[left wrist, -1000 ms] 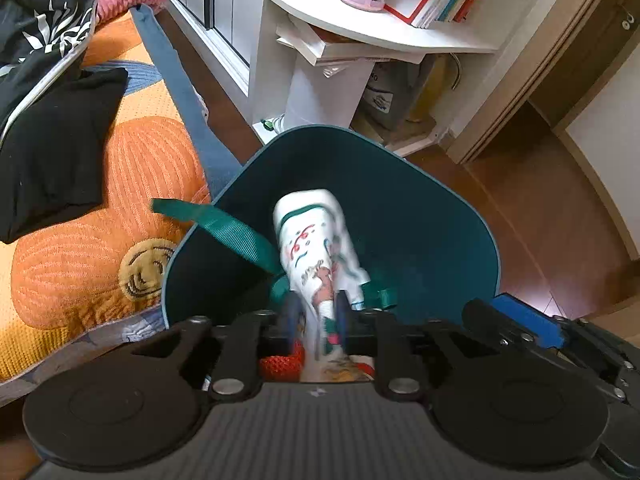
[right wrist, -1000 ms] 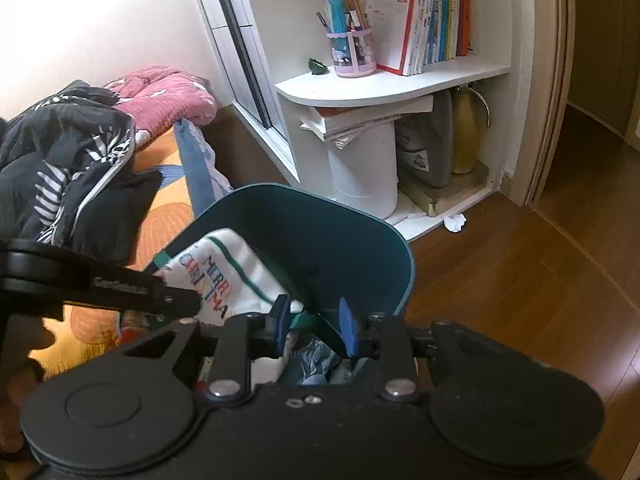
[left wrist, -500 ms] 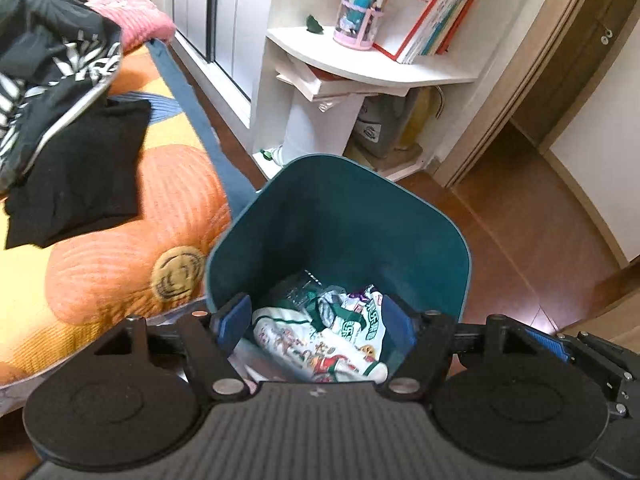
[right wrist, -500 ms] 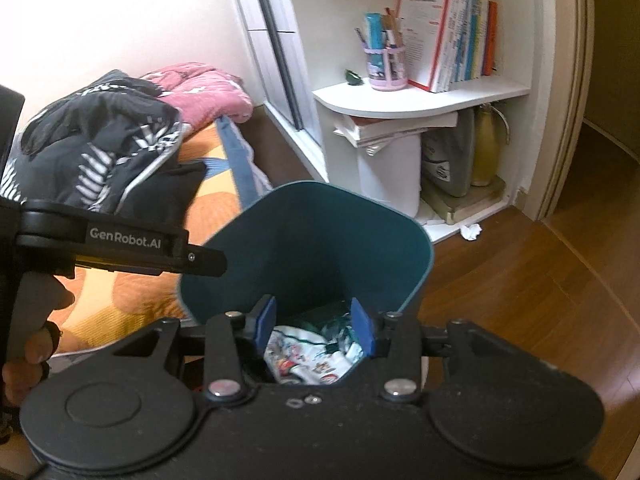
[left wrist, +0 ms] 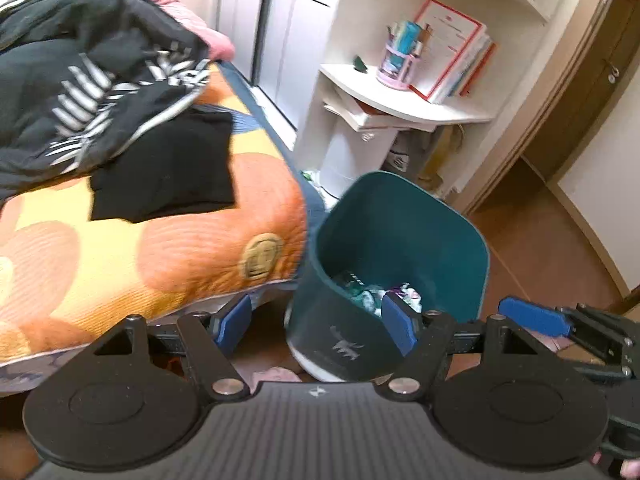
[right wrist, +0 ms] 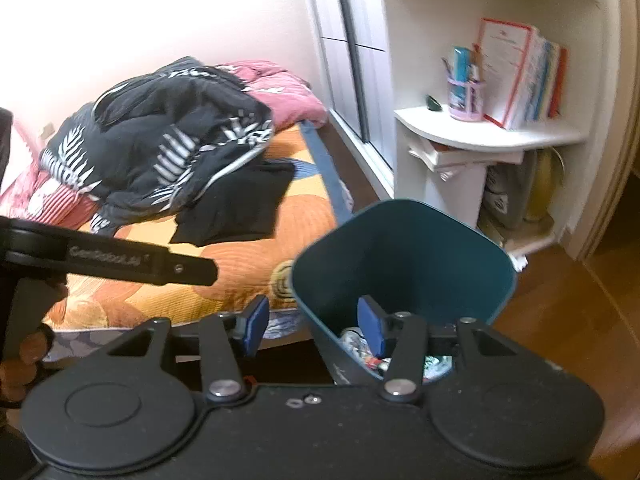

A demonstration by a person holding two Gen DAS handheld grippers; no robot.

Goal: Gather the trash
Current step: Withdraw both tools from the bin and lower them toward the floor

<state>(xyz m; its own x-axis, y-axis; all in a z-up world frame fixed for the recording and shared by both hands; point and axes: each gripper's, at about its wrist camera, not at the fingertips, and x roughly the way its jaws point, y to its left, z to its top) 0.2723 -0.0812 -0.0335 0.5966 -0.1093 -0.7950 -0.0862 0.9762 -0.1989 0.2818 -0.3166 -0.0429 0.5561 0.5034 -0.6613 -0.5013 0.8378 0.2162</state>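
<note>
Left claw (left wrist: 316,326): blue-padded fingers (left wrist: 234,322) spread wide apart, holding nothing, poised above and in front of the bin (left wrist: 400,232). Right claw (right wrist: 314,324): fingers (right wrist: 370,324) likewise apart and empty; its right finger sits over the bin's mouth, its left finger over the bed's edge.

Bin: dark teal, open-topped, standing on the wooden floor (left wrist: 532,248) just beside the corner of the bed (left wrist: 160,248). A pale logo marks its near wall in the left wrist view. The trash (left wrist: 374,292) lies at the bottom of the bin: crumpled white wrapping with green and red print, seen partly past the rim. In the right wrist view the same trash (right wrist: 360,344) shows between the finger and the bin wall.

Bed: covered with an orange and yellow quilt; a heap of black clothing with white leaf print (right wrist: 168,148) rests on it, with a pink blanket (right wrist: 284,92) behind. A flat black garment (left wrist: 168,176) lies beside the heap.

Shelf (right wrist: 480,132): white, against the wall beyond the bin; it carries a pink pen cup (right wrist: 464,96) and a row of books (right wrist: 520,76). A pink item (left wrist: 276,374) lies on the floor near the bin's base; what it is cannot be told.

The left claw's body (right wrist: 120,260) crosses the right wrist view at left, held by a hand (right wrist: 24,352).
</note>
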